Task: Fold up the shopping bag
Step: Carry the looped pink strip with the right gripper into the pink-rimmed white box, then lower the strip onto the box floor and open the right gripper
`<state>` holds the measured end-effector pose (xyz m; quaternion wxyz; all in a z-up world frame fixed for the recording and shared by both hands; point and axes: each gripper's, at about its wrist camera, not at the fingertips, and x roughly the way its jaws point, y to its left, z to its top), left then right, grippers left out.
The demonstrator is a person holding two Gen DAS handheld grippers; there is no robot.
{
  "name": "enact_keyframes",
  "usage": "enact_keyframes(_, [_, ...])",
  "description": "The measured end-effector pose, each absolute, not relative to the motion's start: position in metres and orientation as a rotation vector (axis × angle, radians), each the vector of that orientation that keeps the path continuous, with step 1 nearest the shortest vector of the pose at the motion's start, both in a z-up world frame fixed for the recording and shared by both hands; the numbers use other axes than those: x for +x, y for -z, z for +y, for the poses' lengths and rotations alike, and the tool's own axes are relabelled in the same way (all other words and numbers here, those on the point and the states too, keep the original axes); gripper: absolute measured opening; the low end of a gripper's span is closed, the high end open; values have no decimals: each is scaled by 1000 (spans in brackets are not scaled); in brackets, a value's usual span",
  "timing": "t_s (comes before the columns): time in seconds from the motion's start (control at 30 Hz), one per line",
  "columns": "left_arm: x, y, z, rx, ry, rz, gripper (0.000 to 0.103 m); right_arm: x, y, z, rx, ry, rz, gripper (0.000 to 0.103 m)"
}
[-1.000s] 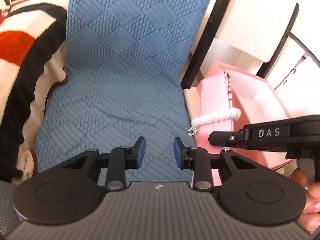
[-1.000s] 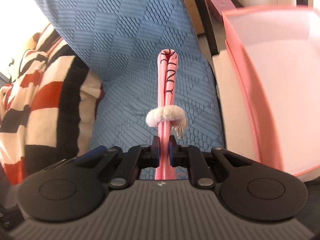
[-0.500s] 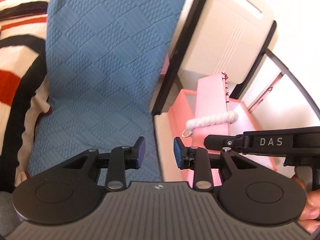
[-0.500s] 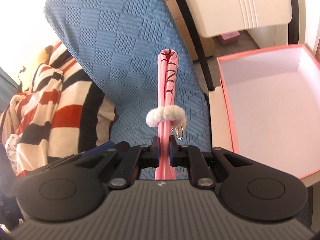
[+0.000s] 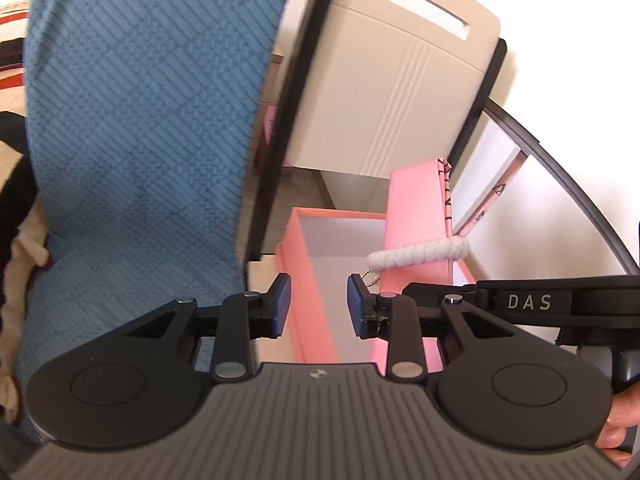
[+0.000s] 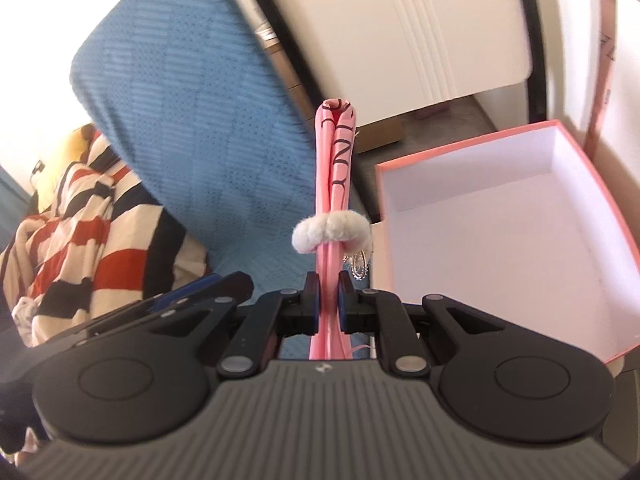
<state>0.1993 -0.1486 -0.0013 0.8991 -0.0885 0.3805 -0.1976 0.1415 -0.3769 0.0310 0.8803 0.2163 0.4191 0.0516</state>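
Pink bag: our folded shopping bag (image 6: 335, 184) is pressed flat into a narrow strip and stands on edge out of the right gripper (image 6: 328, 298); we hold it by its lower end so the folds cannot spring apart.

Rope handle: the white cord (image 6: 331, 235) is looped round the strip just above the pads, with a small metal ring (image 6: 360, 267) hanging beside it; it seems to serve as a band that keeps the folds together.

Right tool: its jaws are clamped tight on the pink strip, only the thickness of the paper between the blue pads.

Left tool: our left gripper (image 5: 319, 306) stands partly open with nothing between its pads; in its own view the bag (image 5: 416, 208) sits off to the right, in the other tool's grip, so we judge this hand is only accompanying.

Box: an open pink box (image 6: 472, 160) with a white inside lies just right of the bag, beside the blue quilted cushion (image 6: 192, 120); we judge it the likely place for the folded bag, since the strip is held close to its near wall.

Stage: the folding looks done; what remains, we think, is setting the bag down.

Risk: a thin strip gripped at one end may tip or fan open on release.

Surroundings: a striped blanket (image 6: 80, 224) lies at left, well apart.
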Motion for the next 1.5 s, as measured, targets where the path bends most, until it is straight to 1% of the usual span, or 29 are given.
enact_keyframes(0.13, [212, 15, -174, -180, 422, 814, 36, 147, -16, -399, 466, -67, 880, 12])
enact_keyframes(0.53, [249, 73, -233, -121, 434, 925, 36, 164, 59, -464, 559, 24, 965, 12])
enact_keyframes(0.67, [264, 88, -249, -99, 431, 948, 39, 172, 81, -478, 562, 39, 989, 12])
enact_keyframes(1.0, [286, 125, -276, -55, 421, 1029, 39, 185, 132, -497, 600, 65, 1059, 12])
enact_keyframes(1.13, [288, 134, -281, -40, 420, 1043, 39, 186, 141, -498, 628, 53, 1079, 13])
enact_keyframes(1.27, [290, 139, -280, -55, 415, 1054, 39, 190, 144, -494, 592, 66, 1080, 14])
enact_keyframes(1.33, [289, 138, -279, -55, 417, 1054, 39, 190, 143, -493, 576, 69, 1080, 16])
enact_keyframes(1.37, [288, 138, -279, -55, 418, 1052, 39, 191, 142, -493, 568, 72, 1083, 21])
enact_keyframes(1.4, [287, 137, -278, -56, 420, 1050, 39, 193, 141, -493, 555, 73, 1090, 28])
enact_keyframes(1.47, [285, 134, -277, -60, 425, 1042, 40, 193, 136, -492, 531, 81, 1086, 37])
enact_keyframes(1.5, [284, 132, -276, -60, 428, 1037, 40, 192, 132, -493, 525, 84, 1076, 37])
